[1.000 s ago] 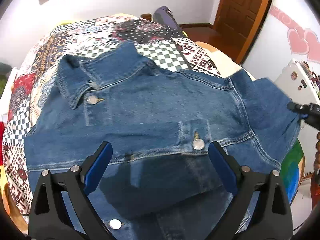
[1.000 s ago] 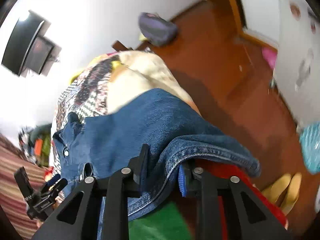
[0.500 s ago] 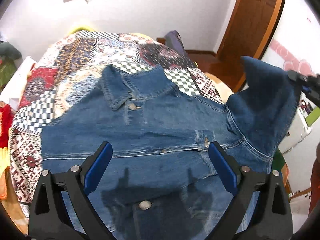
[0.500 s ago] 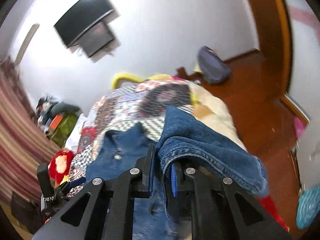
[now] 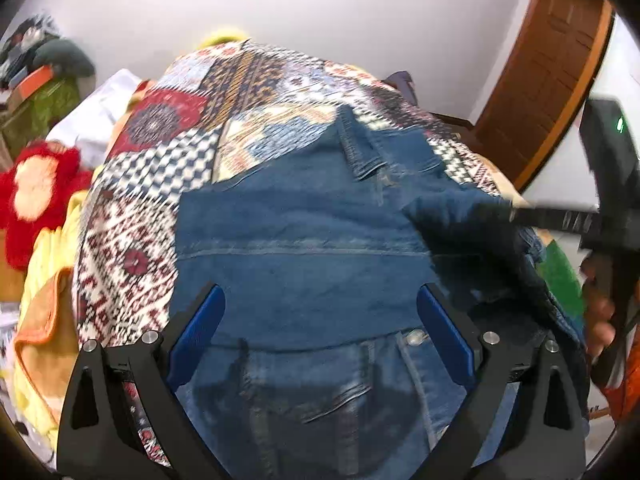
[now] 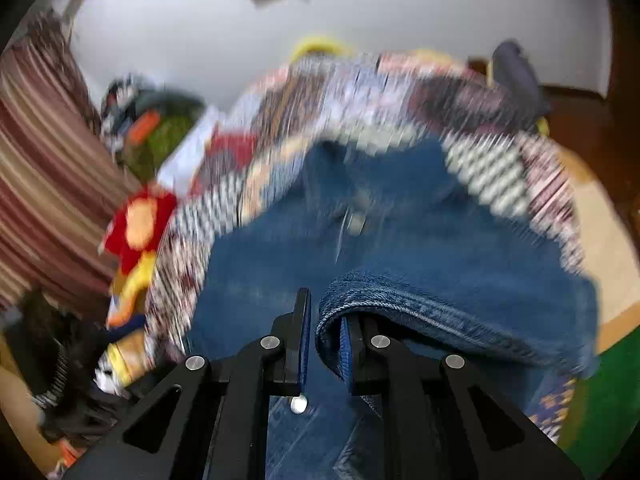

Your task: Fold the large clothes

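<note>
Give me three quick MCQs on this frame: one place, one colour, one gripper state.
1. Where does the denim jacket lie?
A. on the patterned quilt
B. on the floor
C. on a chair

2. What colour are the left gripper finger pads?
A. red
B. blue
C. white

3. What state is the right gripper in?
A. wide open, empty
B. shut on denim
C. out of view

A: quilt shows around the jacket's far and left edges.
B: both pads are blue.
B: a hemmed denim fold sits between its close-set fingers.
</note>
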A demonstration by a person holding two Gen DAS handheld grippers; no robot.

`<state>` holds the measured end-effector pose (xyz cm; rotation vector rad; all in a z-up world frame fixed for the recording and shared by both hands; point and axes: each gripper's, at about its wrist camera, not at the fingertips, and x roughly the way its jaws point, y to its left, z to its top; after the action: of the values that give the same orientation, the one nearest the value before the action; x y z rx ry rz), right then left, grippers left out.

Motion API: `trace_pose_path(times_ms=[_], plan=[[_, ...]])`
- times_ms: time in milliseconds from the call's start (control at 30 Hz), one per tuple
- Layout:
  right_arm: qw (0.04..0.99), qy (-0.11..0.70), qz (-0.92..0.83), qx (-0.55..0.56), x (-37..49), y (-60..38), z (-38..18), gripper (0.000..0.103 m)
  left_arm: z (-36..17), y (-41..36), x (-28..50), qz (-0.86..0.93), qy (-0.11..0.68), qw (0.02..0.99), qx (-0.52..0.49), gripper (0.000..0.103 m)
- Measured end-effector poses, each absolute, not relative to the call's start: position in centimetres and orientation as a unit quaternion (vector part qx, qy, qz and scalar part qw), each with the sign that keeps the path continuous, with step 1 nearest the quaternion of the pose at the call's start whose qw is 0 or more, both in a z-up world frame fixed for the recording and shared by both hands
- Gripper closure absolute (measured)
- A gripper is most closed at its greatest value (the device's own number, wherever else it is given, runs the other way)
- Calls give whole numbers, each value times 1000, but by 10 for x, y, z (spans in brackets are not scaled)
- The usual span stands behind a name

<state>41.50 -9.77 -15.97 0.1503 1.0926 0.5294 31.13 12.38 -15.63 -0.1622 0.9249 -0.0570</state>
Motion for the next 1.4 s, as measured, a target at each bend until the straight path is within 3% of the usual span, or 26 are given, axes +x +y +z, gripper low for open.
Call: trace_pose_path(times_ms=[267,500,667,933,1200,1267,1400], plan=[[750,614,235,71,390,-99,-224,92,-175,131,310,-22,468,878,-100,6],[713,649,257,68,365,-115,-228,92,-166,100,309,-41,466,881,-66,6],[731,618,277,80,352,-141,-193,92,-149,66,314,-62,452,889,-26,6],[836,513,190,44,346,-227,-123,92,-129,-16,344,-126,440,888,44,6],[874,471,115,20,337,-299,-110,92,-162,-121,389,-203,477,847,116,6],[869,481,111,35,337,-313,-120,92,-179,-146,400,-213,491,834,136,9],[854,505,105,65,337,-331,-144,92,-215,-175,419,-230,530,802,154,29]])
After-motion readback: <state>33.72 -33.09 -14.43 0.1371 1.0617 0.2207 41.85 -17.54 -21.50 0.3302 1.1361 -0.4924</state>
